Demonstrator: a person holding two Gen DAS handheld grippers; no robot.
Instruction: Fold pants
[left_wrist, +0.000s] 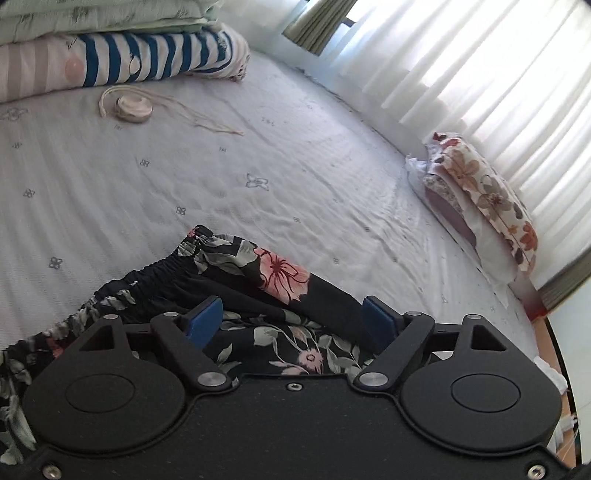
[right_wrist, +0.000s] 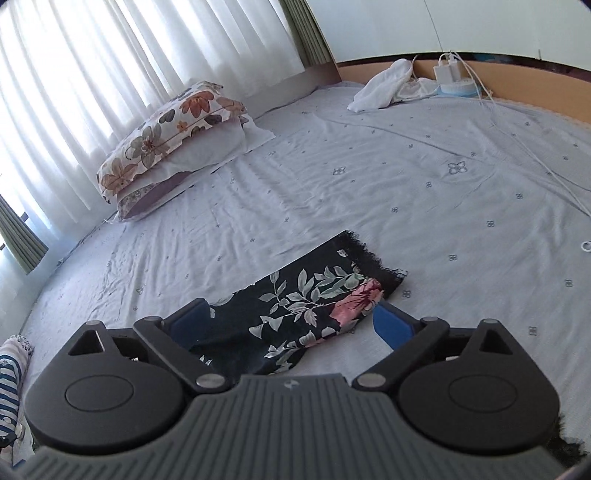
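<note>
Black floral pants (left_wrist: 258, 295) lie on a pale bed sheet (left_wrist: 258, 166). In the left wrist view their gathered elastic waistband (left_wrist: 155, 273) runs toward the lower left. My left gripper (left_wrist: 291, 319) hovers over the waist end, its blue pads wide apart and pressing on nothing. In the right wrist view a folded leg of the pants (right_wrist: 306, 299) ends in a frayed black hem (right_wrist: 373, 258). My right gripper (right_wrist: 295, 325) stands open above that leg. Cloth lies between and below the pads without being pinched.
A striped bolster (left_wrist: 147, 55) and folded bedding sit at the far left, with a roll of cord (left_wrist: 133, 107) beside them. A floral pillow (right_wrist: 166, 136) lies by the white curtains. A white cloth (right_wrist: 384, 86), a charger and cables rest near the headboard (right_wrist: 517, 77).
</note>
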